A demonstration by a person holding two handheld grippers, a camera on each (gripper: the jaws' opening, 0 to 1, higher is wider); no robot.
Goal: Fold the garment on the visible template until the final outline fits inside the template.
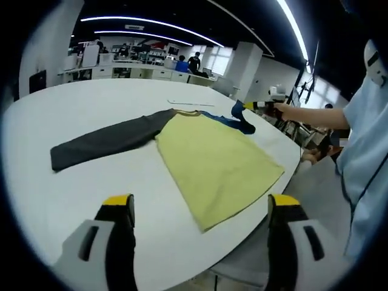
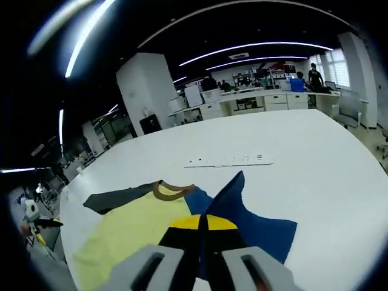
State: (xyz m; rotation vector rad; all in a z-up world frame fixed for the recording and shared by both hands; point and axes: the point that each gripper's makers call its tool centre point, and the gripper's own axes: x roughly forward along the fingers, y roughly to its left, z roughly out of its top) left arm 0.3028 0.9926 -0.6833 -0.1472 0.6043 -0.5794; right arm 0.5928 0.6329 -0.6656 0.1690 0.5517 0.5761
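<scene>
An open-plan office with strip lights and distant workbenches surrounds a large white desk [image 1: 91,109]. On it lies the garment, a pale yellow long-sleeved shirt with a tan collar [image 1: 212,163]. Its body is spread flat near the desk's edge, and the hem corner reaches almost to the rim. Its dark grey sleeve [image 1: 103,140] stretches flat across the desk, while the blue sleeve [image 2: 248,227] on the other side is lifted. The right gripper [image 2: 203,233] has its yellow-tipped fingers clenched on that blue cloth and raises a peak of it above the desk. The left gripper [image 1: 200,209] hovers over the desk short of the shirt's hem, its fingers spread apart and grasping nothing. A thin white strip with small marks [image 2: 230,162] lies beyond the collar. No template outline is clear from here.

The risk, as I judge it, is drag: pulling the blue sleeve across with the body unpinned could slide the shirt off the rim or bunch the yellow panel.
</scene>
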